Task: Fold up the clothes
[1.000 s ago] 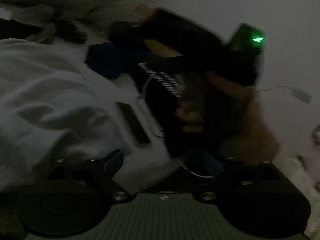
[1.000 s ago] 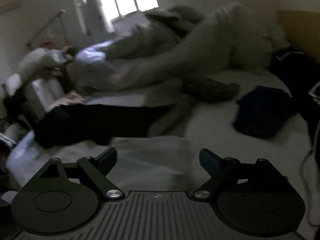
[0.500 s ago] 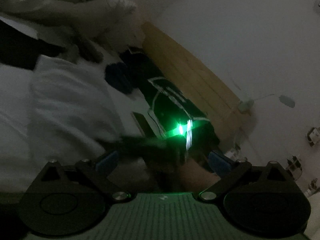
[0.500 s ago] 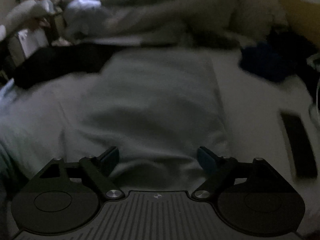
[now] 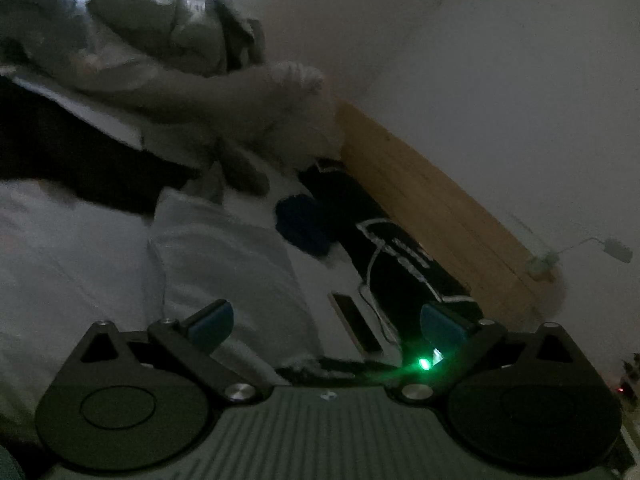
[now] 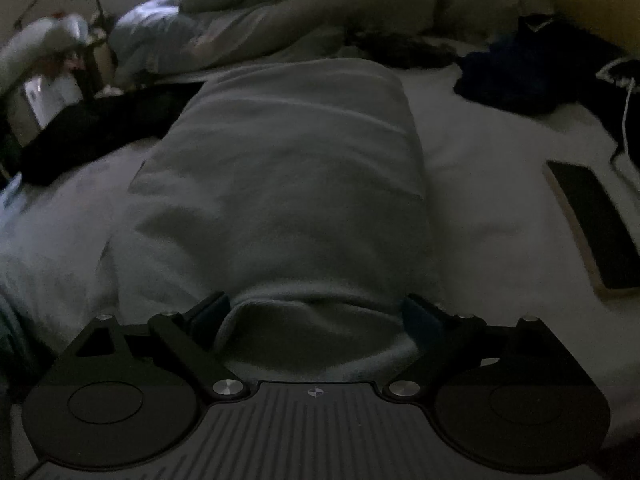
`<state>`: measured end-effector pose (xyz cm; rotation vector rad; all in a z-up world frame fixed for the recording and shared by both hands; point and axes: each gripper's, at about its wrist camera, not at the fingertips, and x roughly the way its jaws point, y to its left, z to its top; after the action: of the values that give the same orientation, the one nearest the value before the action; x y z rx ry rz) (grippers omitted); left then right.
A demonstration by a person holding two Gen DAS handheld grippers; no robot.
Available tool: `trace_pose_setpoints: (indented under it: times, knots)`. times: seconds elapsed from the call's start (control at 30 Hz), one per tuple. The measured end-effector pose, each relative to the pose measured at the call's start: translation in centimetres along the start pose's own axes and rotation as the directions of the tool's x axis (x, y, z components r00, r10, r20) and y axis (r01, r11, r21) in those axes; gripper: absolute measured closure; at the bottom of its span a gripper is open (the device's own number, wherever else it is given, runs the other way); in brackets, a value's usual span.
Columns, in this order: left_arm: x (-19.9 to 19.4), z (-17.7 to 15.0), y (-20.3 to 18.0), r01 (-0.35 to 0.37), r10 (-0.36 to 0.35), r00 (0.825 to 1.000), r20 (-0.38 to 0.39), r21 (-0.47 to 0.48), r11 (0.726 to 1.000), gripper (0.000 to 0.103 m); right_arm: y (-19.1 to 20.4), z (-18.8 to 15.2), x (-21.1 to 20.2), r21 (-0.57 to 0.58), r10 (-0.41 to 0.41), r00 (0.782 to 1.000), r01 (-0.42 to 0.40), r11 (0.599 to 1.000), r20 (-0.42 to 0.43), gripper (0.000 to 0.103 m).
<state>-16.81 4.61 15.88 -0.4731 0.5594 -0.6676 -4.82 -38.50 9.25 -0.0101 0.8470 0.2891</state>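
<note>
The bed (image 6: 480,184), spread with a pale, faintly rumpled sheet, fills both views; open sheet lies on either side of the folded garment (image 6: 288,184), wider on its right up to the phone; the garment is a light grey, soft fleecy oblong with rounded sides, lying lengthwise in the middle of the bed, its near rolled edge reaching between the fingers of the right gripper (image 6: 316,316); those fingers stand wide apart, having just been opening further, one at each side of that edge, and whether the pads touch the cloth cannot be told; the left gripper (image 5: 326,320) hangs above the bed's right part with its blue-padded fingers wide apart and nothing between them; a wooden headboard (image 5: 432,204) of smooth planks bounds the bed on the far right; a heap of crumpled grey bedding (image 6: 280,12) closes the far end; a flat black garment (image 6: 100,120) lies left of the folded one; a dark blue bundle (image 6: 516,76) sits well to the right; a thin dark rectangular phone (image 6: 596,224) lies flat near the right edge.
</note>
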Motion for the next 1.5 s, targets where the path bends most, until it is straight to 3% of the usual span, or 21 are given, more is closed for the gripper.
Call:
trace_pose_setpoints:
  times: [0.1,0.2,0.33,0.5,0.63,0.87,0.97,1.1,1.23,1.4,1.5]
  knots:
    - [0.6,1.4,-0.5,-0.003,0.003,1.0,0.016,0.01,1.0,0.0,1.0,0.3,-1.4,-0.018,-0.033,0.999,0.033,0.999,0.016,0.009]
    - [1.6,2.2,-1.1,-0.005,0.005,1.0,0.012,0.044,0.999,0.0,1.1,0.8,-3.8,0.034,-0.044,0.994,0.041,0.999,0.104,0.009]
    - [3.2,2.0,-1.8,-0.007,0.007,1.0,-0.013,0.055,0.998,0.0,1.8,1.8,-4.5,0.06,-0.001,0.979,-0.011,0.998,0.203,0.009]
    - [4.7,1.6,-2.4,-0.017,0.02,0.999,-0.033,0.087,0.996,0.0,3.9,-0.6,-1.6,-0.046,-0.013,0.991,0.019,0.999,0.13,0.009]
    - [6.2,2.0,-1.7,-0.04,0.042,0.999,-0.023,0.077,0.996,0.0,2.7,-3.1,-1.2,0.073,-0.001,0.995,-0.006,0.997,0.097,0.008]
    - [9.7,3.5,-0.3,-0.044,0.047,0.998,-0.028,0.104,0.994,0.0,4.3,-2.8,-3.5,0.063,-0.043,0.999,0.04,0.997,0.033,0.008]
    - [11.8,3.6,0.4,-0.051,0.058,0.997,-0.057,0.114,0.992,0.0,4.4,-1.9,-6.3,0.013,-0.057,0.996,0.056,0.998,0.073,0.008]
    - [14.2,3.4,1.2,-0.048,0.058,0.993,-0.105,0.094,0.994,0.0,3.9,0.4,-8.5,-0.043,-0.04,0.981,0.049,0.998,0.19,0.008]
    - [16.1,3.5,1.0,-0.06,0.082,0.987,-0.14,0.157,0.986,0.0,3.7,2.8,-6.5,-0.102,-0.018,0.961,0.048,0.994,0.275,0.002]
    - [17.6,4.0,1.3,-0.074,0.111,0.98,-0.164,0.217,0.973,0.0,3.5,3.0,-1.1,-0.101,-0.003,0.969,0.029,0.994,0.249,0.002]
    - [19.8,3.8,2.2,-0.103,0.163,0.966,-0.202,0.282,0.954,0.005,3.6,2.2,1.1,-0.059,-0.031,0.967,0.047,0.997,0.255,0.002]
